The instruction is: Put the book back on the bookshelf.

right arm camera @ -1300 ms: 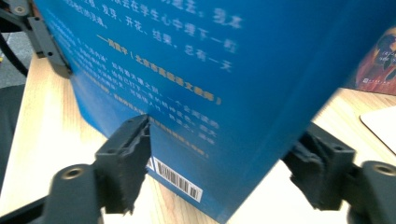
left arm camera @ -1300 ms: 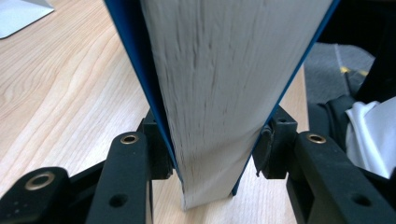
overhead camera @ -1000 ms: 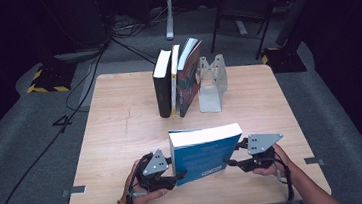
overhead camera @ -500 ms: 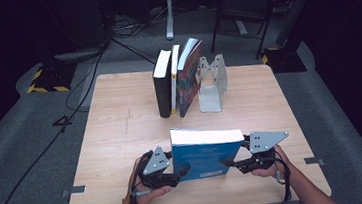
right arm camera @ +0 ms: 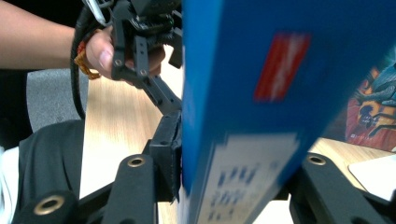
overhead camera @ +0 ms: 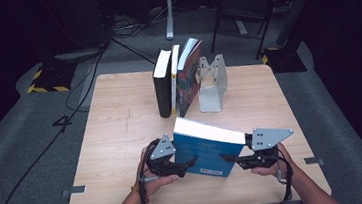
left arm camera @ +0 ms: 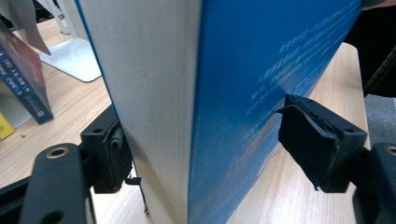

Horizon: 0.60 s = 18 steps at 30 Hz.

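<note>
The left tool (left arm camera: 201,154) had just been opening off the blue book (overhead camera: 206,150). The right tool (overhead camera: 235,161) pinched it alone, so it could tip onto the desk (overhead camera: 120,118).

Dim room w/ grey carpet (overhead camera: 32,146), cables (overhead camera: 91,75), light wood table (overhead camera: 120,118).

This looks like a lab or test room, dark all around. A lone wooden table (overhead camera: 122,138) stands on grey carpet (overhead camera: 29,162), with black cables (overhead camera: 68,100) on the floor and yellow-black warning tape (overhead camera: 44,81).
</note>
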Each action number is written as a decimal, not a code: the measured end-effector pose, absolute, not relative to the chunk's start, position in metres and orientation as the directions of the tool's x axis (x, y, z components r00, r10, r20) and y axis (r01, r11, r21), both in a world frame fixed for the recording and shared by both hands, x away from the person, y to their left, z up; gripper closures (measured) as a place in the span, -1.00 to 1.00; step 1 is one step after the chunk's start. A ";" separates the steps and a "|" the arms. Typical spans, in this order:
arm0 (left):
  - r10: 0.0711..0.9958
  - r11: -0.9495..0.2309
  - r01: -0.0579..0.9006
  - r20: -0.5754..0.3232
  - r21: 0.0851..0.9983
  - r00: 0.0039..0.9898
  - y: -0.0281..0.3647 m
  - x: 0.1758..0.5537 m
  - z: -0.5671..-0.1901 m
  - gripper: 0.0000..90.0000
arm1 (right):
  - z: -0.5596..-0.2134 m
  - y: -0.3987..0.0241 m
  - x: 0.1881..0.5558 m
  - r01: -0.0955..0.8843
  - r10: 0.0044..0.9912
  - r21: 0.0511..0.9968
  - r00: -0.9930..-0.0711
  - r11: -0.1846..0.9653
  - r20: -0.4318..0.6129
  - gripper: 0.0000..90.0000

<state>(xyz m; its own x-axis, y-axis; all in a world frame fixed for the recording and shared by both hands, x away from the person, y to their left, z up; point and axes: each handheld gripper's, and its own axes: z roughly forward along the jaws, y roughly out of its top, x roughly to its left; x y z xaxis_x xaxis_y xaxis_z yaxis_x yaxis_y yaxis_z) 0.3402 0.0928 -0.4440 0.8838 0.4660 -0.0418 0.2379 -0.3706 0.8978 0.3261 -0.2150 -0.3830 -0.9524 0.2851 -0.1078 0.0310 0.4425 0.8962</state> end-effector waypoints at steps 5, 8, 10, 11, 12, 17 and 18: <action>0.454 -0.385 0.225 -0.029 0.895 0.891 0.089 0.347 -0.442 -0.57 | -0.371 -0.209 0.328 0.048 0.309 0.895 -0.945 0.443 -0.102 0.24; 0.451 -0.388 0.220 -0.023 0.895 0.892 0.086 0.348 -0.441 -0.59 | -0.366 -0.207 0.330 0.070 0.326 0.897 -0.942 0.436 -0.084 0.26; 0.446 -0.397 0.212 -0.014 0.893 0.895 0.085 0.349 -0.441 -0.62 | -0.362 -0.204 0.330 0.073 0.320 0.896 -0.944 0.437 -0.079 0.28; 0.446 -0.397 0.212 -0.014 0.893 0.895 0.085 0.349 -0.441 -0.64 | -0.360 -0.202 0.330 0.076 0.318 0.889 -0.944 0.451 -0.081 0.29; 0.447 -0.398 0.213 -0.014 0.893 0.894 0.084 0.349 -0.440 -0.64 | -0.360 -0.202 0.330 0.076 0.318 0.889 -0.944 0.451 -0.081 0.29; 0.440 -0.407 0.205 -0.006 0.890 0.898 0.084 0.349 -0.439 -0.66 | -0.357 -0.199 0.330 0.097 0.330 0.878 -0.941 0.469 -0.073 0.33; 0.439 -0.408 0.206 -0.007 0.890 0.898 0.084 0.349 -0.439 -0.66 | -0.356 -0.199 0.329 0.100 0.330 0.877 -0.941 0.471 -0.070 0.33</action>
